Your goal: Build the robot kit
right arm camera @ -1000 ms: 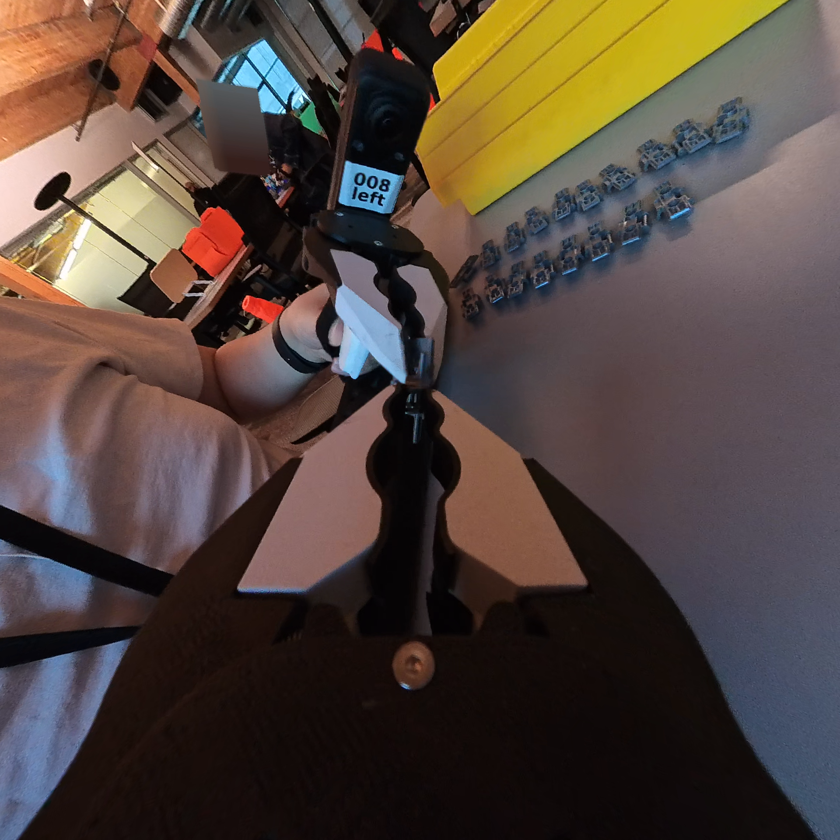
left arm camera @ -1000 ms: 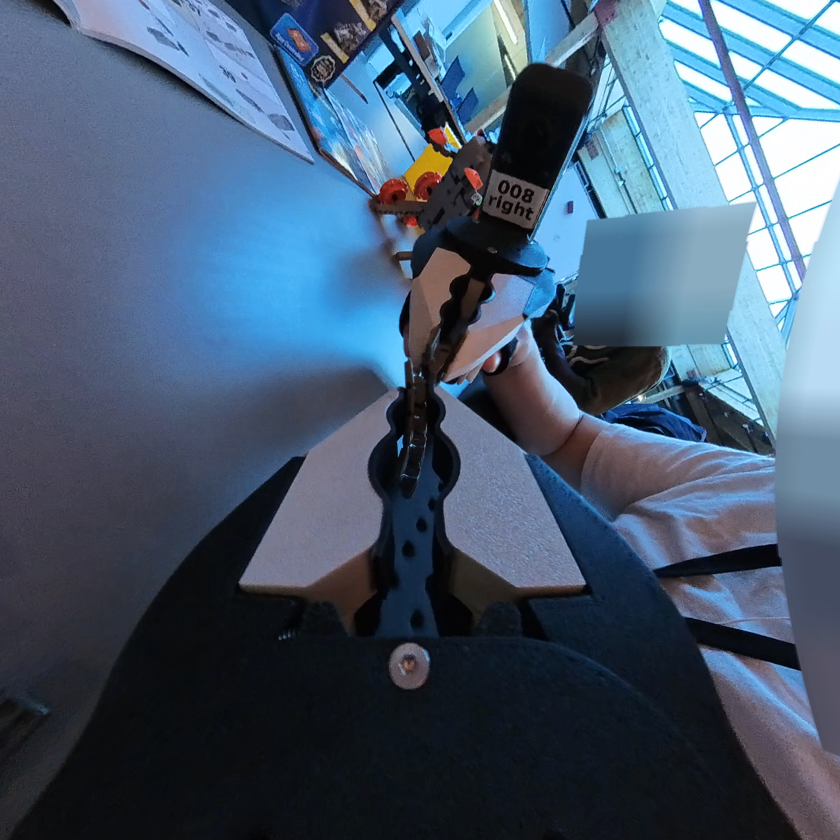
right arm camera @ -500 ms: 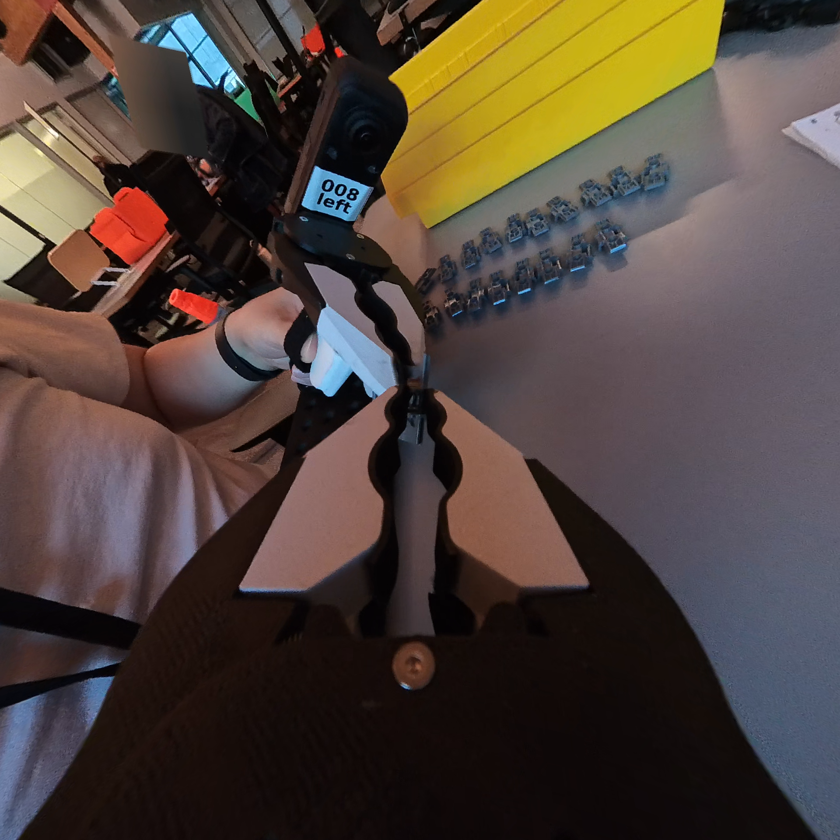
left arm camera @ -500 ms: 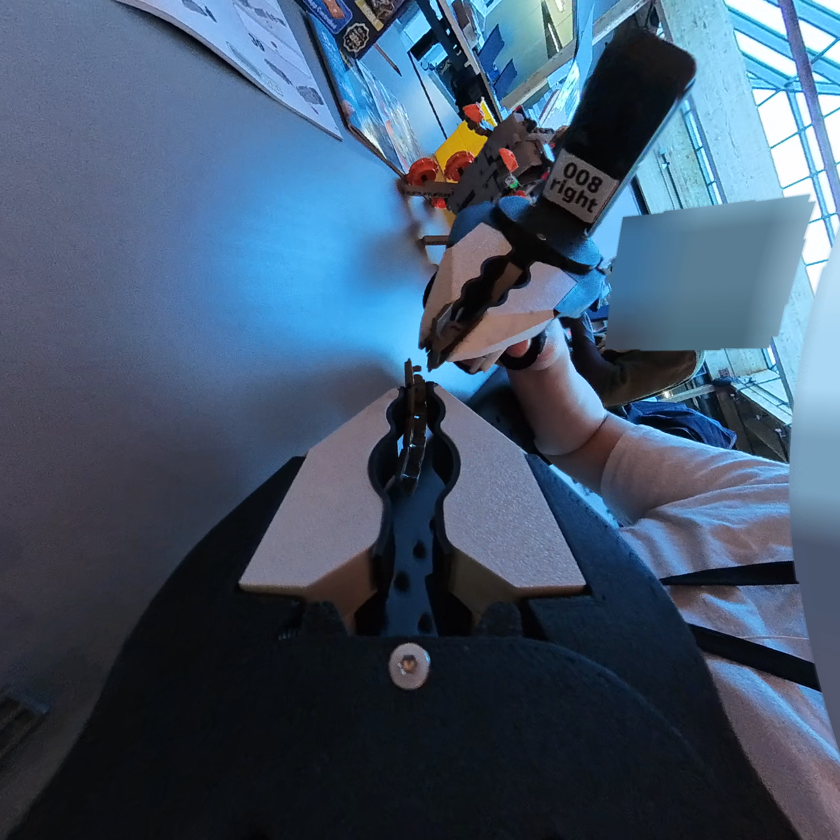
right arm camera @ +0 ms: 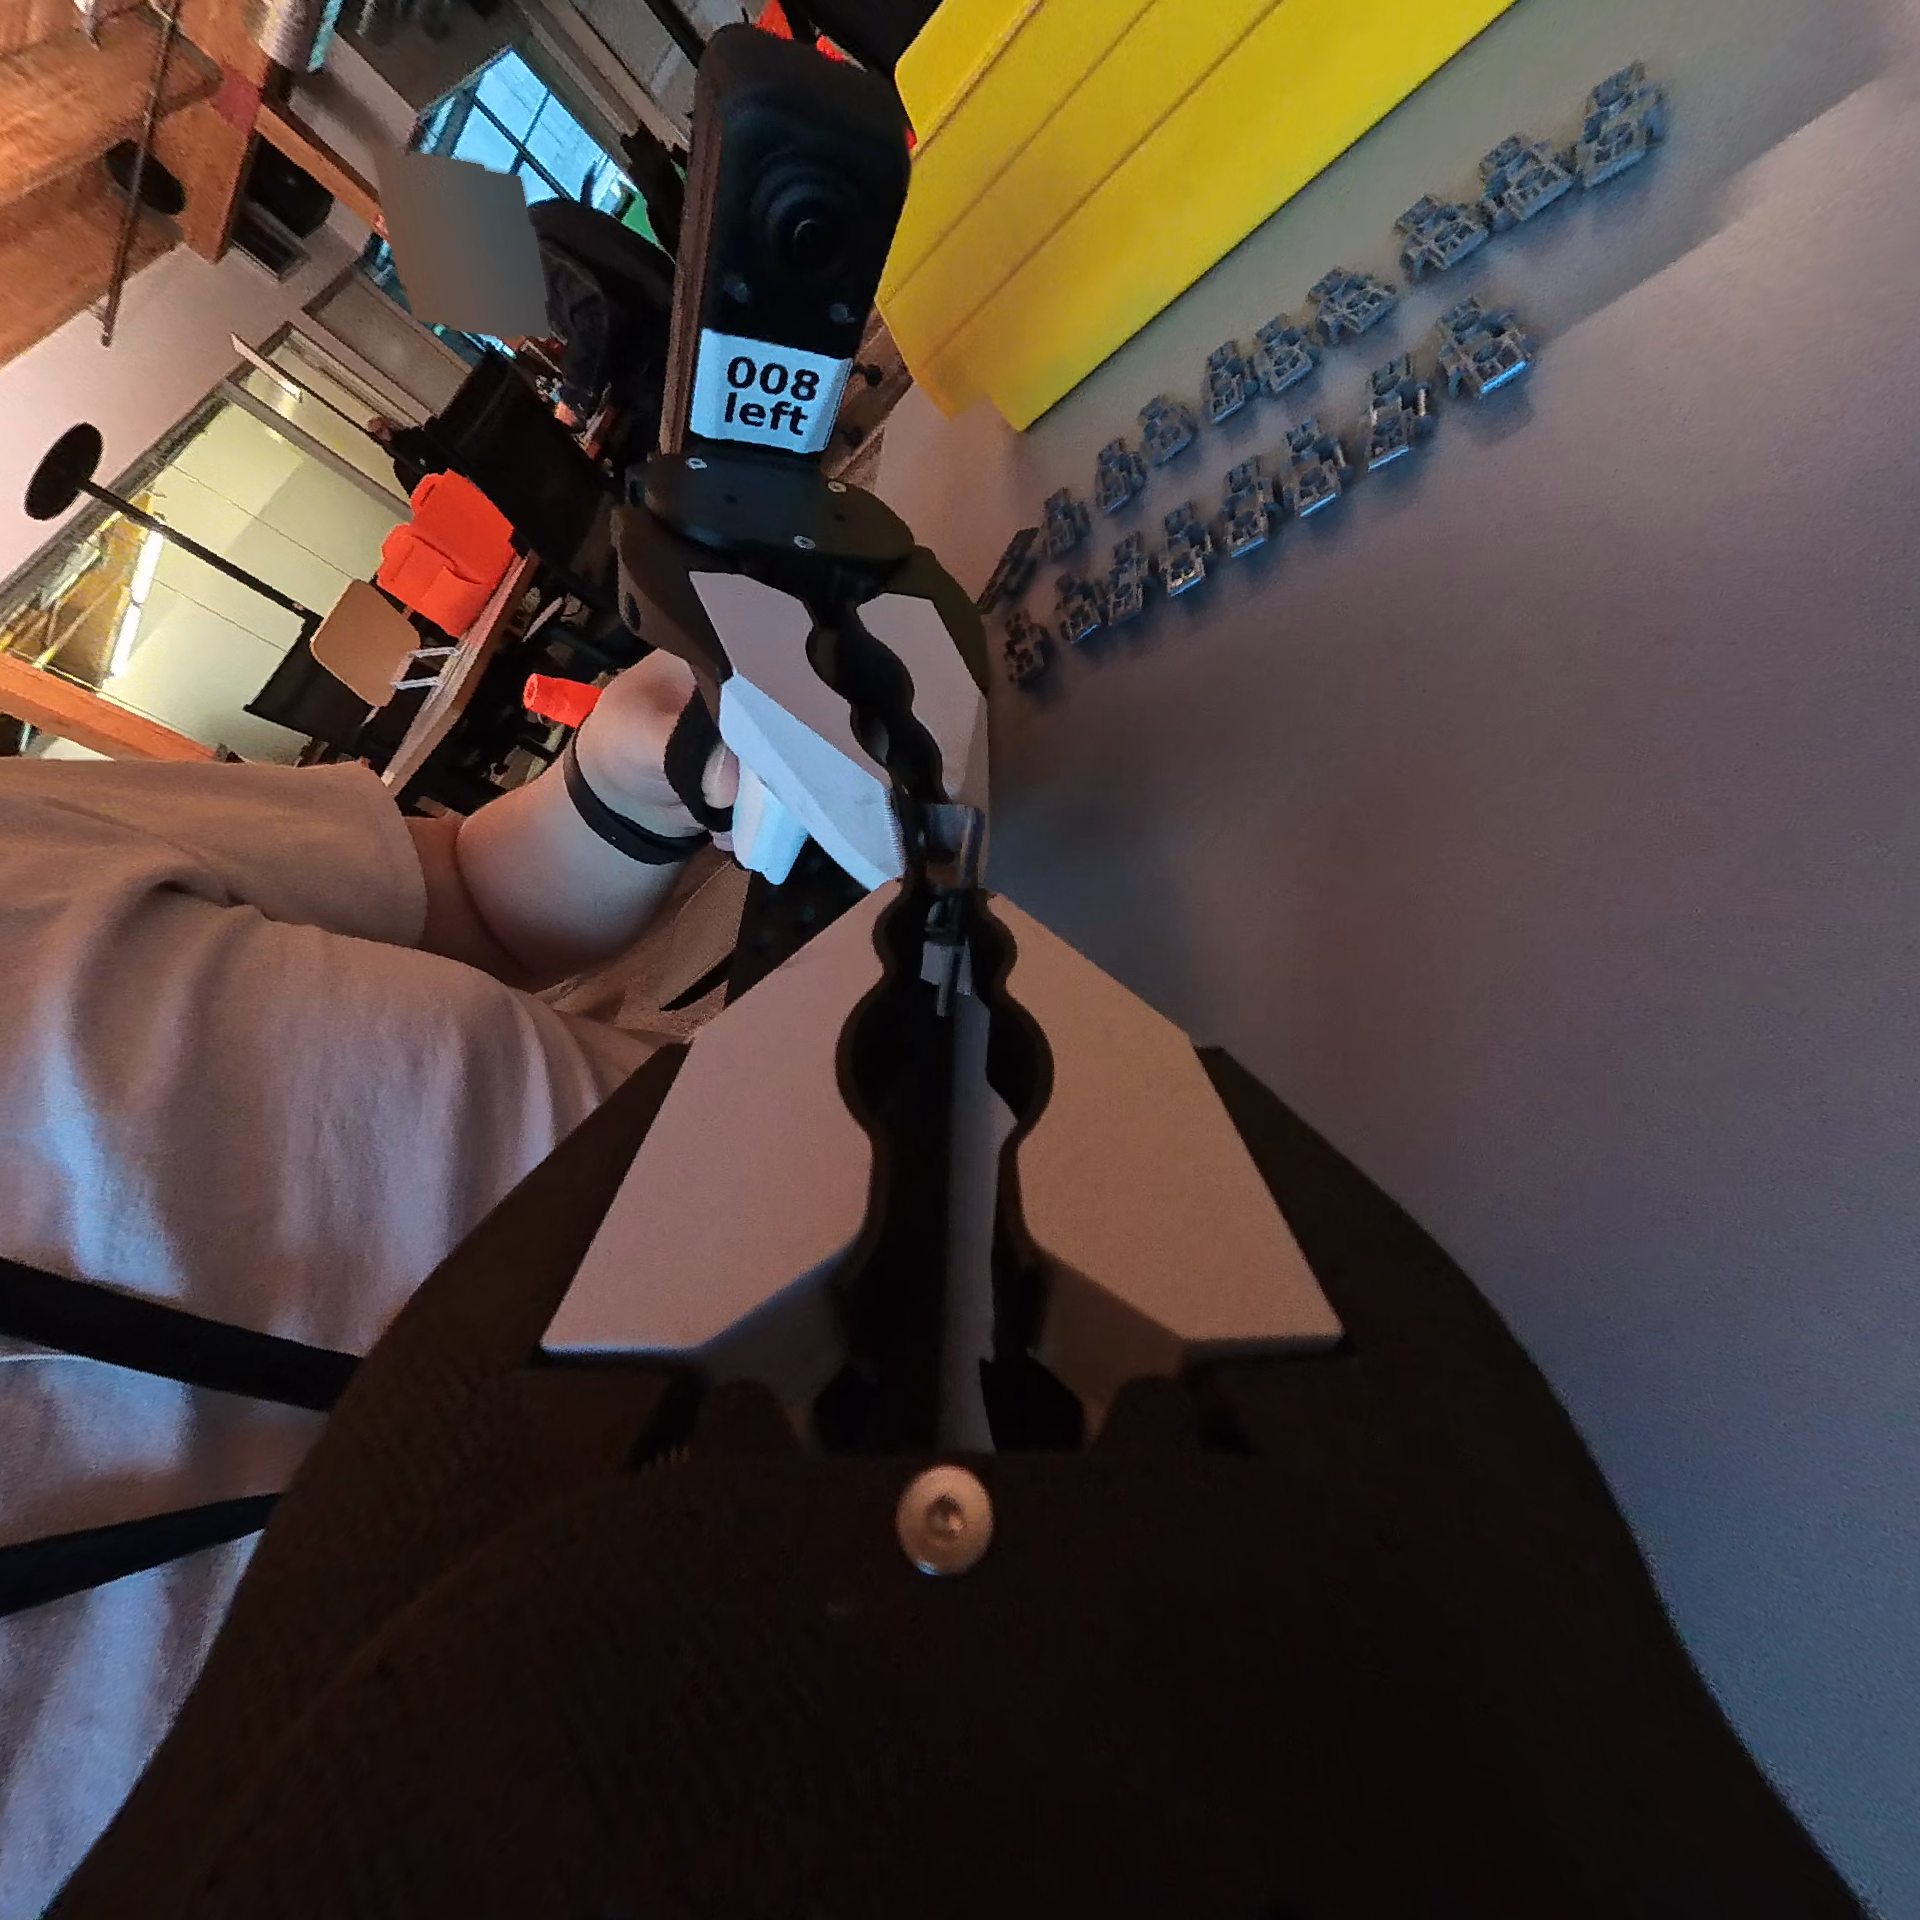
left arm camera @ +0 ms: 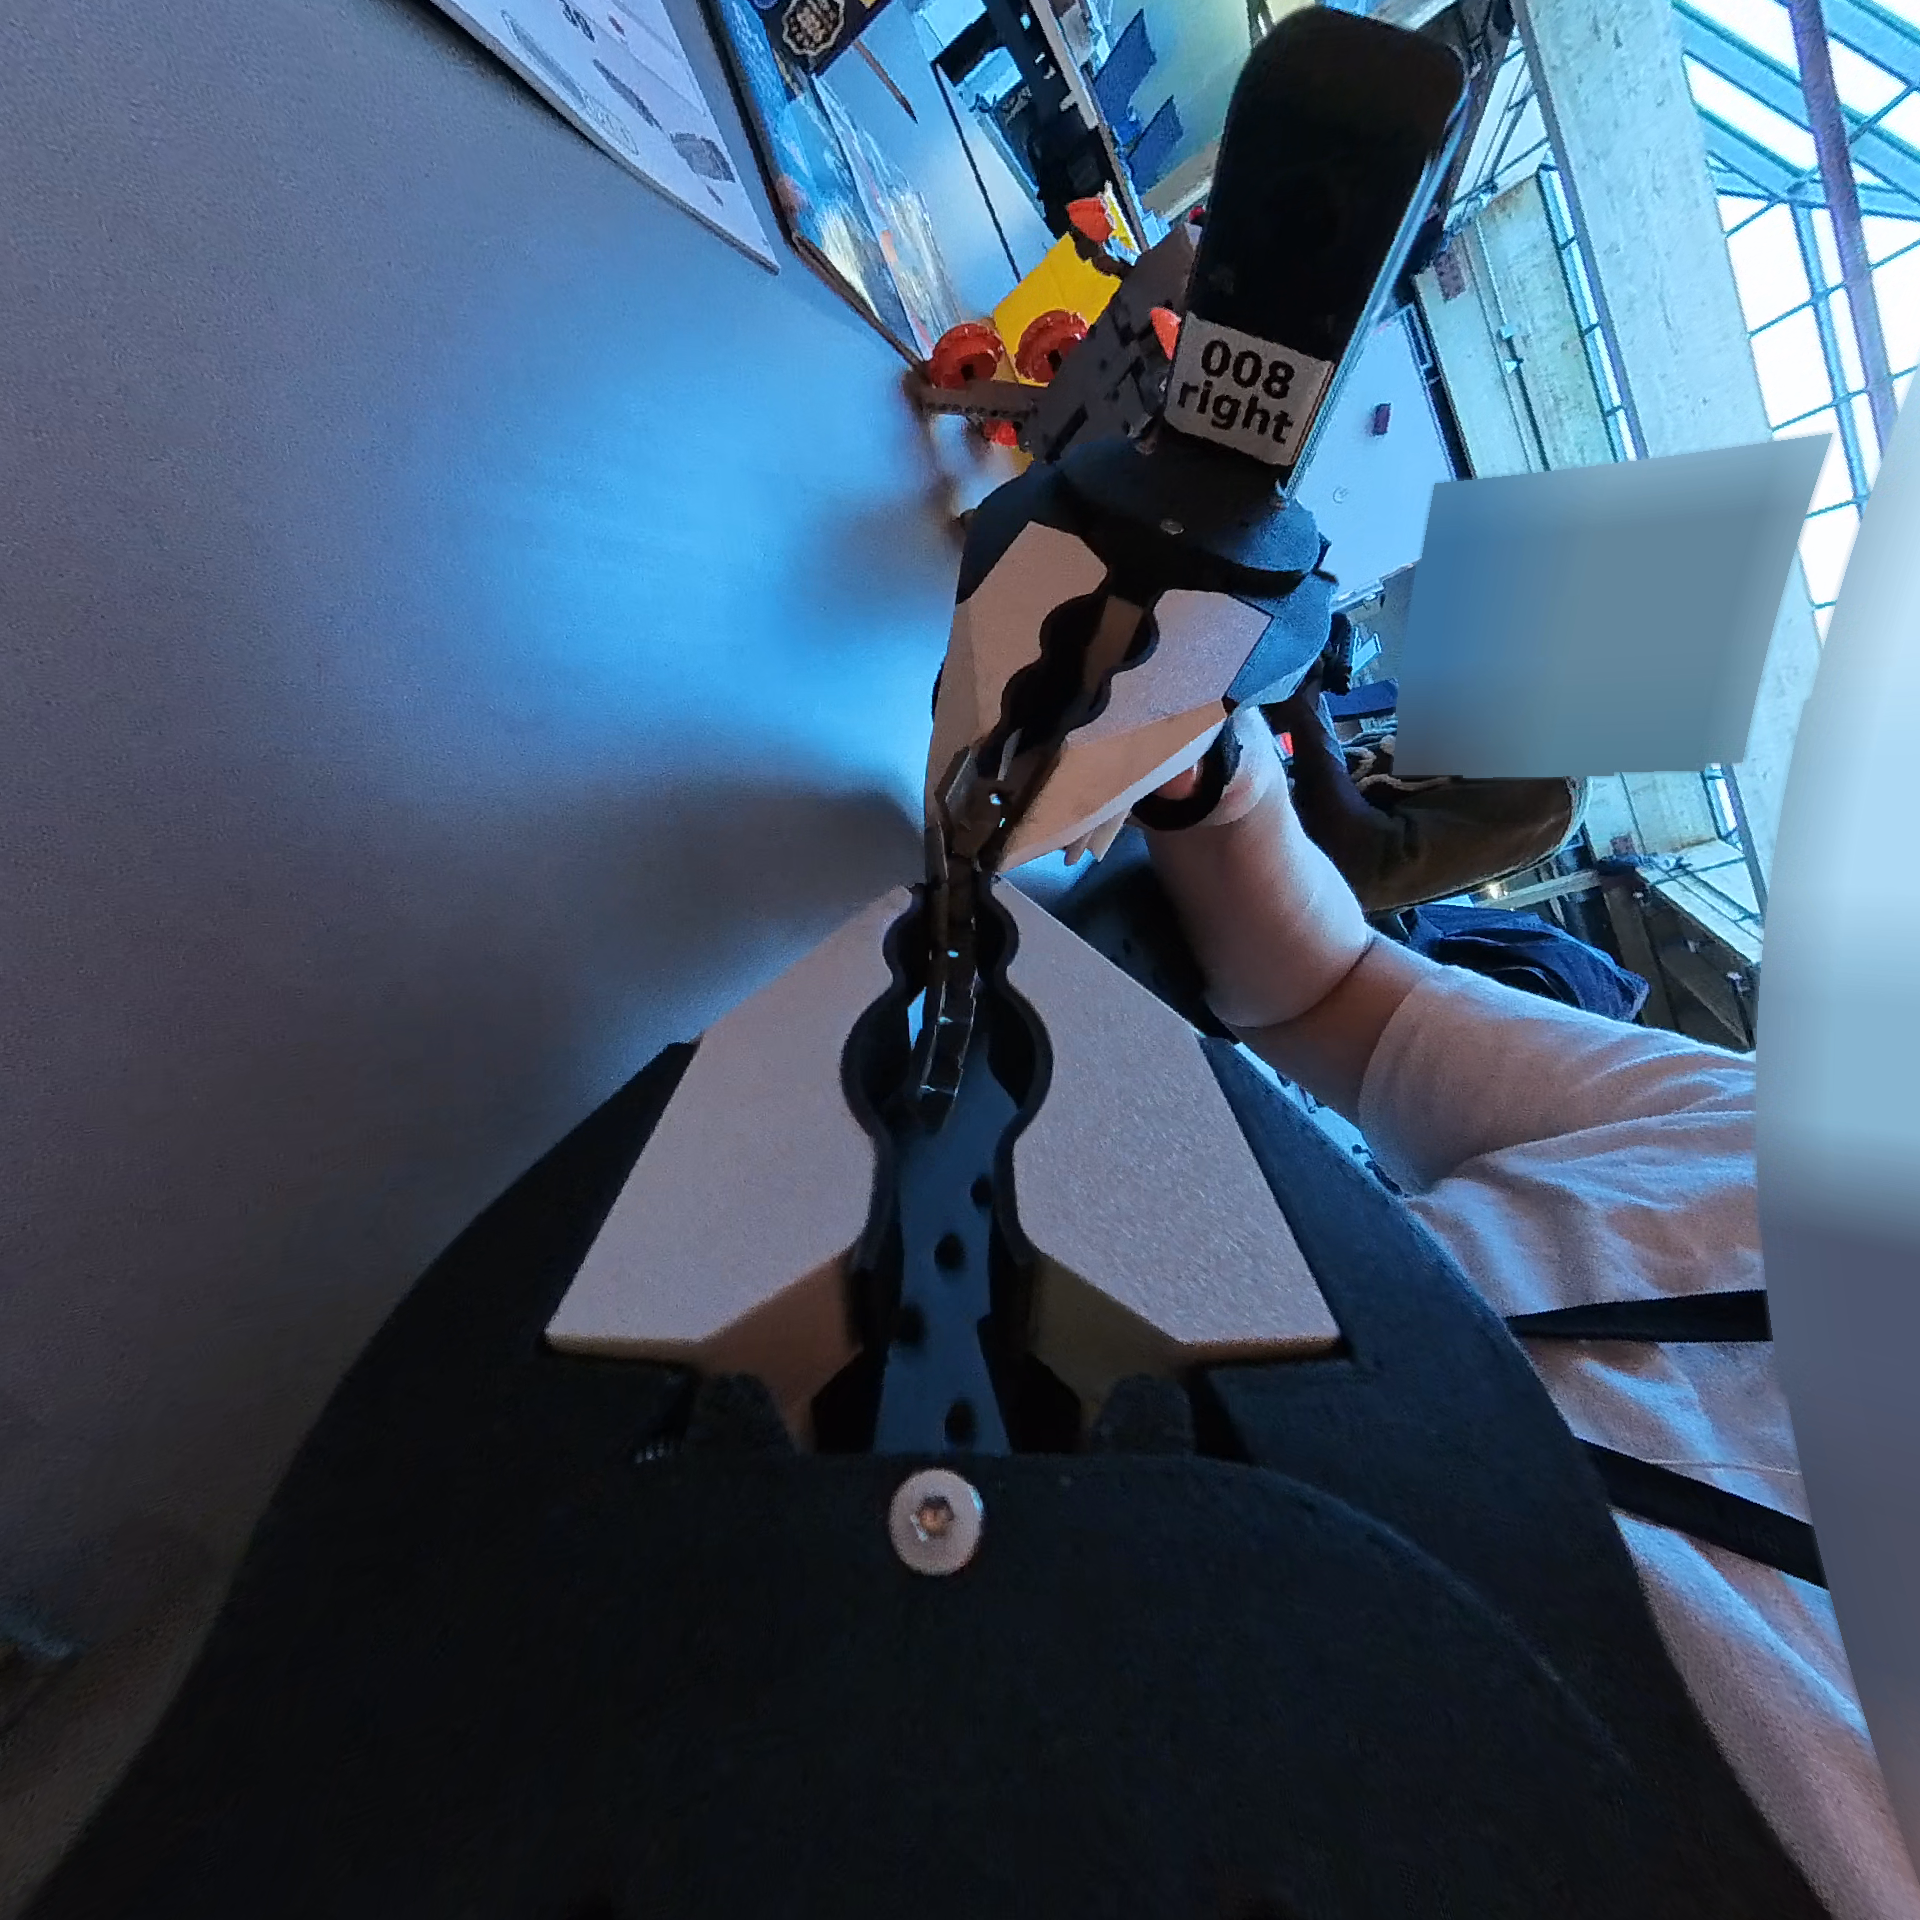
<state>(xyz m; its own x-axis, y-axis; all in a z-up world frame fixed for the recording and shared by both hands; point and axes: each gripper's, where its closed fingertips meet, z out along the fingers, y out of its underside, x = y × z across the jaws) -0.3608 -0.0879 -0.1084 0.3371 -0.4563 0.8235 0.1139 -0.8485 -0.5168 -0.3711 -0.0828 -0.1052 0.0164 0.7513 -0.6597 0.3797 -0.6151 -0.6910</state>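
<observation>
My left gripper is clamped on a dark link piece. Right gripper, tip-to-tip w/ it, pinches a small grey part above the table.

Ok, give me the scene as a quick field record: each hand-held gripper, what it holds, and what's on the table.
left hand-held gripper: shut on a short chain of dark links
right hand-held gripper: shut on a small dark link piece
contact: the two held pieces meet tip to tip above the grey table
table, right wrist view: two rows of small grey link pieces beside a yellow box
table, left wrist view: open booklet, a model with orange wheels
</observation>
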